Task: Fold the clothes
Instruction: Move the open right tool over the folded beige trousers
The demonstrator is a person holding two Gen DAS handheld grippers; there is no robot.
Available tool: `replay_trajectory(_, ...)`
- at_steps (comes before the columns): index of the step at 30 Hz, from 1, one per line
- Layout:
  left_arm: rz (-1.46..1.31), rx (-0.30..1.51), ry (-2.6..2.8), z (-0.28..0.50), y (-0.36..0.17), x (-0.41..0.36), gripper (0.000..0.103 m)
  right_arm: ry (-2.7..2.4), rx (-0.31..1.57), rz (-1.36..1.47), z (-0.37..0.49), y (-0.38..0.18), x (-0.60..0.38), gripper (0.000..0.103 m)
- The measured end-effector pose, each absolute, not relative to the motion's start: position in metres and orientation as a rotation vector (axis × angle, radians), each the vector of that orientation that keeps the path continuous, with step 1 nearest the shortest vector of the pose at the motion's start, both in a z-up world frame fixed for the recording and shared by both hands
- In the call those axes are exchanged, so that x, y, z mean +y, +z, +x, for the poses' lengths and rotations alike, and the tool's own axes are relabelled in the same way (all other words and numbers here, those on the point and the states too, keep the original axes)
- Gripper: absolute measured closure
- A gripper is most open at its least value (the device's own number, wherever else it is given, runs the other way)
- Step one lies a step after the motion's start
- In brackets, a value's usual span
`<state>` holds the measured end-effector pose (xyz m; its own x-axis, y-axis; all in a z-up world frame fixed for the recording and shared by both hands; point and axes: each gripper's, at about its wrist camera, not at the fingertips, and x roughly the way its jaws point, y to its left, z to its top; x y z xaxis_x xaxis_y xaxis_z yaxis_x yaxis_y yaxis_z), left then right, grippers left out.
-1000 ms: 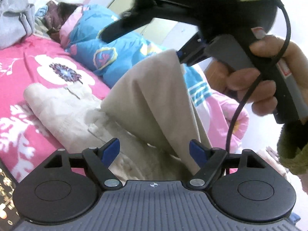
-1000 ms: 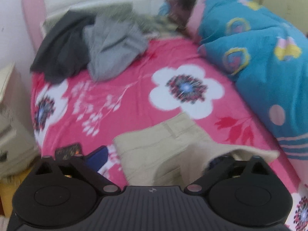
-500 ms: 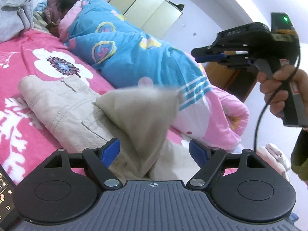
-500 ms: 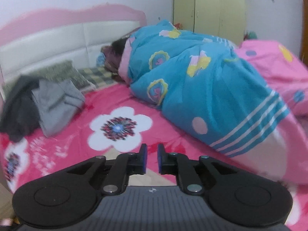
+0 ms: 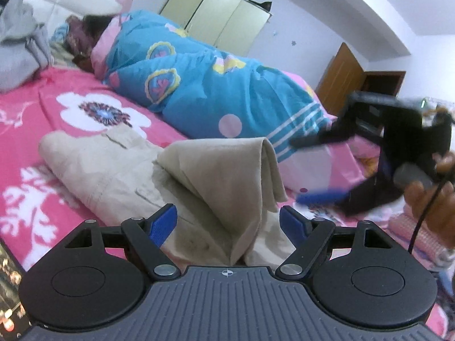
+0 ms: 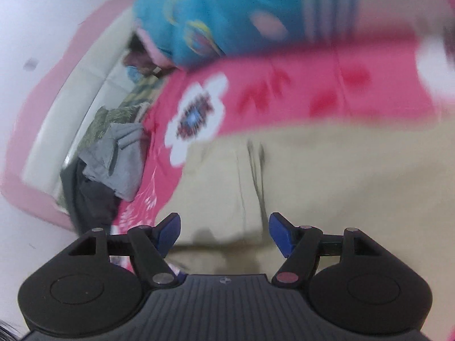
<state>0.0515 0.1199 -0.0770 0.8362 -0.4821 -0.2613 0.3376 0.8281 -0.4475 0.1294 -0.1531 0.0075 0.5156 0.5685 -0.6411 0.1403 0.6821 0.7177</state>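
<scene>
Beige trousers (image 5: 119, 176) spread on the pink floral bedsheet (image 5: 37, 105), this side of the sheet's big white flower (image 5: 102, 112). One trouser leg folded back over the rest, standing up as a tent-like ridge (image 5: 227, 170) toward the viewer from the flower.

Left wrist view: left gripper (image 5: 229, 221) low over the near end of the trousers, blue pads spread wide; folded ridge rising between them, no pad pressing on it. Beyond the flower, blue patterned quilt (image 5: 199, 93) with dark hair (image 5: 88, 25) at its head end. Grey garment (image 5: 20, 45) heaped left of the flower. Only this view shows the right gripper (image 5: 315, 167) from outside: motion-blurred, right of the ridge, held in a hand (image 5: 429, 196) with a cable trailing. Also only here: pale wardrobe (image 5: 219, 22) and wooden door (image 5: 344, 76).

Right wrist view: heavily smeared, frame rolled sideways. Right gripper (image 6: 224, 231) over flat trouser cloth (image 6: 284, 176), jaws opening, pads apart; cloth below them, apparently not pinched, though blur limits certainty. Only this view shows the padded headboard (image 6: 71, 108) and a dark garment (image 6: 91, 196) beside the grey one (image 6: 119, 159), both left of the flower (image 6: 196, 116).
</scene>
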Motion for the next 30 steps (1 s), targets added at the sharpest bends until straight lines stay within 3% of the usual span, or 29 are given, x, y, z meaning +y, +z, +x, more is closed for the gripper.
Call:
replay_trajectory(8,-0.3,0.373,-0.364,0.06,-0.076,0.105,0.03,0.356,1.008,1.071,0.144,-0.05,-0.162,0.035)
replay_trajectory(11,-0.291,0.368,-0.348,0.06,-0.078,0.107,0.038,0.405,0.972,1.07,0.154,-0.054,-0.156,0.057)
replay_trajectory(12,-0.293,0.366,-0.347,0.059,-0.078,0.108,0.039,0.42,0.95,1.045,0.157,-0.05,-0.153,0.07)
replay_trajectory(13,-0.295,0.364,-0.347,0.059,-0.078,0.109,0.04,0.437,0.928,1.018,0.159,-0.044,-0.149,0.077)
replay_trajectory(22,-0.413,0.364,-0.339,0.057,-0.08,0.127,0.041,0.63,0.751,0.402,0.193,0.046,-0.041,0.078)
replay_trajectory(27,-0.543,0.399,-0.321,0.062,-0.087,0.147,0.041,0.67,0.779,0.046,0.211,0.043,0.048,0.078)
replay_trajectory(29,-0.593,0.415,-0.313,0.064,-0.09,0.156,0.041,0.68,0.81,-0.029,0.217,0.035,0.071,0.073)
replay_trajectory(30,-0.621,0.423,-0.314,0.066,-0.092,0.16,0.041,0.682,0.811,-0.028,0.217,0.033,0.073,0.062)
